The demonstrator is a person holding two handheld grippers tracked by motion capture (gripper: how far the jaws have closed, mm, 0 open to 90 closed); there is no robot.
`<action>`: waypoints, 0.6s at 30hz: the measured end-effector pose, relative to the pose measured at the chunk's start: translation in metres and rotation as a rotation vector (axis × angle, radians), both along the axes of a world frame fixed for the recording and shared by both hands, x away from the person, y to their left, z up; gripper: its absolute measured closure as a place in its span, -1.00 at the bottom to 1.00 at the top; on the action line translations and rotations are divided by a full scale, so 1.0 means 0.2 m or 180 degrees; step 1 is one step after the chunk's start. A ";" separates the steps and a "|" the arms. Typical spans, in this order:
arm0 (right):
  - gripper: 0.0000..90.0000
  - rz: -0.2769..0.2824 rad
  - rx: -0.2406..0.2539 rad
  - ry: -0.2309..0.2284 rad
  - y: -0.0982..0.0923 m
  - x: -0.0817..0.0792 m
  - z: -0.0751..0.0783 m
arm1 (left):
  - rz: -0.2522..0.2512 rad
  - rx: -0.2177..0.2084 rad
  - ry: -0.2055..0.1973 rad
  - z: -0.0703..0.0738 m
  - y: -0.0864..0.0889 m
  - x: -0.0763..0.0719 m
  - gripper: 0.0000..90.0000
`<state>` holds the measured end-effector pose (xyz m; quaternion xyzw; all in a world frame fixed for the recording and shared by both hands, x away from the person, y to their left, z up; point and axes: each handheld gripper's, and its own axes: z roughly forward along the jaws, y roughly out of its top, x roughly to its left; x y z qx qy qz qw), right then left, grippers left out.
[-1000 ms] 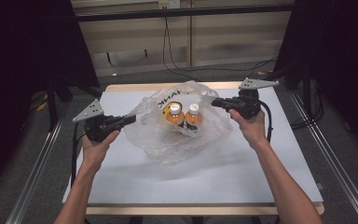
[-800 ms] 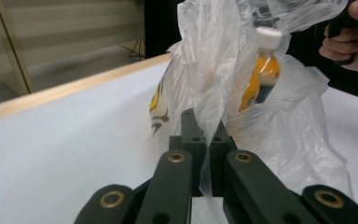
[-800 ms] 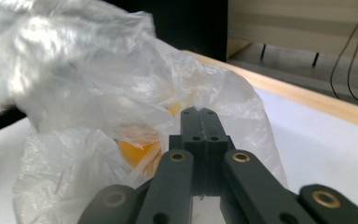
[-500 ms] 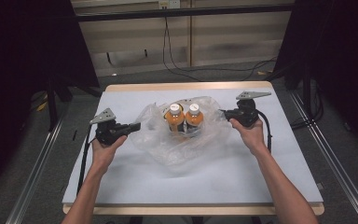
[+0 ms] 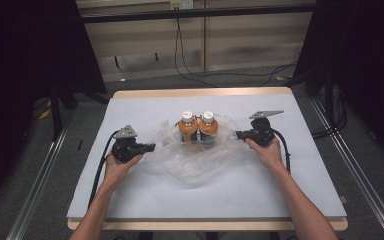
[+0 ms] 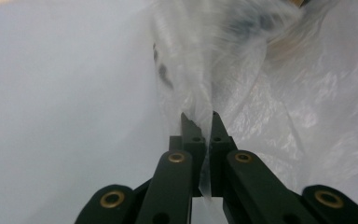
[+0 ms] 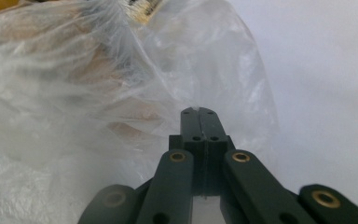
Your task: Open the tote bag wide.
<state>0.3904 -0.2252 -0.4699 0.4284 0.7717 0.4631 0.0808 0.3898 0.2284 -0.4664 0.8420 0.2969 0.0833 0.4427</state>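
A clear plastic bag [image 5: 192,155] lies spread over the middle of the white table [image 5: 130,200]. Two orange bottles with white caps [image 5: 198,126] stand upright side by side inside it, its film slumped around their bases. My left gripper [image 5: 152,147] is shut on the bag's left edge; the film [image 6: 186,93] runs up from between its jaws. My right gripper [image 5: 238,134] is shut on the bag's right edge, with the film [image 7: 121,84] bunched just beyond its closed jaws. Both grippers are low, near the tabletop.
The table has a wooden rim [image 5: 200,92] at the far side. Metal rails [image 5: 37,200] run along the floor on both sides. Cables [image 5: 190,55] hang at the back wall. Bare tabletop lies in front of the bag.
Both grippers have come down toward the table, still holding the bag. The bag's walls have sunk and flattened, leaving the two bottles standing clear above the film.
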 end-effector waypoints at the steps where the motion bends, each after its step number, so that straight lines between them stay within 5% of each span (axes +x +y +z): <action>1: 1.00 -0.0005 -0.0010 0.0023 0.00 0.00 -0.01 | -0.0002 0.0034 0.0018 -0.02 0.00 0.00 1.00; 9: 1.00 -0.0014 -0.0213 0.0157 -0.02 0.00 -0.10 | -0.0077 0.0400 0.0062 -0.07 -0.03 -0.01 1.00; 10: 1.00 -0.0012 -0.0304 0.0185 -0.02 0.00 -0.11 | -0.0080 0.0400 0.0087 -0.08 -0.01 -0.01 1.00; 15: 1.00 -0.0055 -0.0262 0.0206 -0.05 -0.01 -0.12 | -0.0051 0.0379 0.0113 -0.09 0.01 -0.01 1.00; 18: 1.00 -0.0079 -0.0495 0.0157 -0.06 -0.02 -0.10 | -0.0026 0.0367 0.0134 -0.09 0.03 -0.01 1.00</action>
